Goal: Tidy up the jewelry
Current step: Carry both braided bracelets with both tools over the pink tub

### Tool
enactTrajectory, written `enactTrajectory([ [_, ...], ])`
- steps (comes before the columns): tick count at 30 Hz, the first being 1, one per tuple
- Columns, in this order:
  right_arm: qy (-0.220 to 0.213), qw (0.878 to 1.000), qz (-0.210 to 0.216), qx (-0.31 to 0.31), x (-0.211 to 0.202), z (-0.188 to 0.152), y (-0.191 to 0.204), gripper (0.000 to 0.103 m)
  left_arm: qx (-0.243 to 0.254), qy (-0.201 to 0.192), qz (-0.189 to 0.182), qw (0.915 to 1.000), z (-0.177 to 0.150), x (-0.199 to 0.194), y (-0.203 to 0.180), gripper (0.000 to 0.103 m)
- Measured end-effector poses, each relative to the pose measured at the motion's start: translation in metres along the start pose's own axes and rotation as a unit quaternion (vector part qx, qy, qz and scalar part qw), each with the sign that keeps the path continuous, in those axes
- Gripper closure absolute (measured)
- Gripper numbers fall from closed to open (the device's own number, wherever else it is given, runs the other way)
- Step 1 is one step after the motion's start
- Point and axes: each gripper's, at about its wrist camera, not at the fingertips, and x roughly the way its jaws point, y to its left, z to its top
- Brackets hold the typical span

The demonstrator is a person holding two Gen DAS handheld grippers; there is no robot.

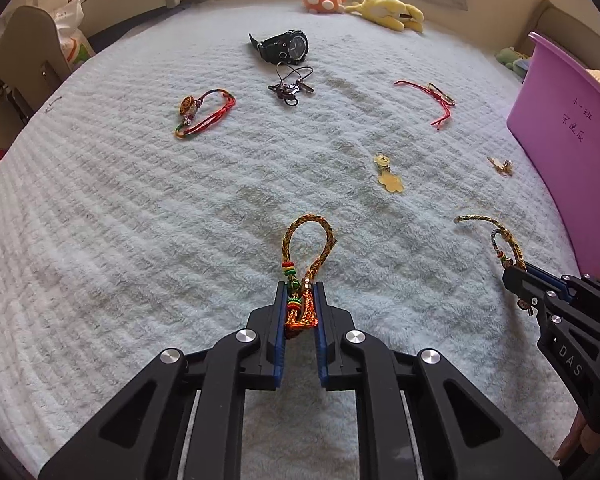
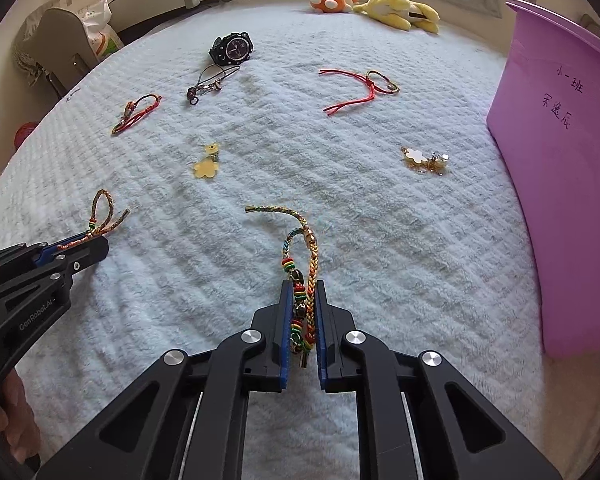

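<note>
- Braided gold cord fills my left wrist view: the left gripper [image 1: 300,286] is clenched on a looped bracelet [image 1: 308,236], its loop lying on the pale blanket [image 1: 140,240].
- Right wrist view: my right gripper [image 2: 304,286] is clamped on a second beaded braid [image 2: 300,240], its free end trailing on the blanket.
- I judge both pickups done; next I carry them right to the purple bin [image 2: 560,160], releasing only past its rim.

**Soft daylight, sharp centre, bent edges**

We see even, bright daylight across the pale blanket [image 1: 140,208], with only faint shadows under the small things. Both views are sharp at the middle; the fisheye curves the blanket's far edge, and black vignetting fills the corners.
</note>
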Motion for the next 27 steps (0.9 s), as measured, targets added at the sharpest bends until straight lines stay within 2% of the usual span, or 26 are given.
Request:
enactTrajectory([
  [7,0.019,0.999,0.014,0.035,-0.036,-0.011,0.014,0.093,0.013,0.021,-0.017,0.9996,0.000,-0.035,0.008,0.091],
  [16,0.035,0.996,0.038,0.073,-0.129,-0.006,0.032,0.093,0.048,0.037,-0.039,0.9974,0.026,-0.118,0.010,0.091],
  [21,0.024,0.994,0.023,0.107,-0.189,0.010,0.022,0.093,0.068,0.035,-0.059,0.9953,0.052,-0.165,0.000,0.091],
  [27,-0.009,0.990,-0.002,0.144,-0.257,0.032,-0.015,0.093,0.095,0.025,-0.095,0.9907,0.086,-0.209,-0.036,0.091],
])
